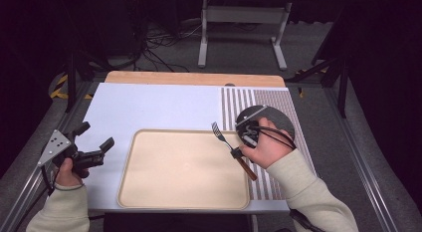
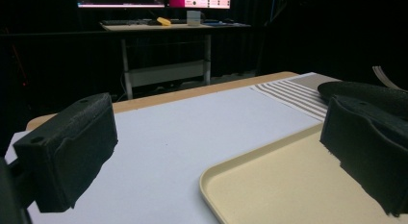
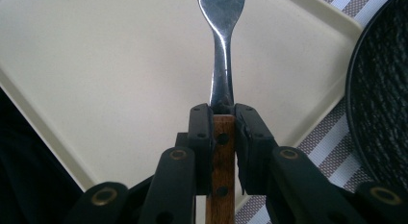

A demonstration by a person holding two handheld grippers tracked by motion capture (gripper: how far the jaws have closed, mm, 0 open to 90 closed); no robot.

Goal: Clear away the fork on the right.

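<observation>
Your white table stands on grey carpet in a dark room; your right gripper clamps the fork over the beige tray's right edge, tines toward eleven o'clock; your left gripper gapes empty

there is one fork with a wooden handle, one beige tray, one dark round plate and one striped placemat. one white sheet covers the worktop. there are two grippers, left and right.
</observation>
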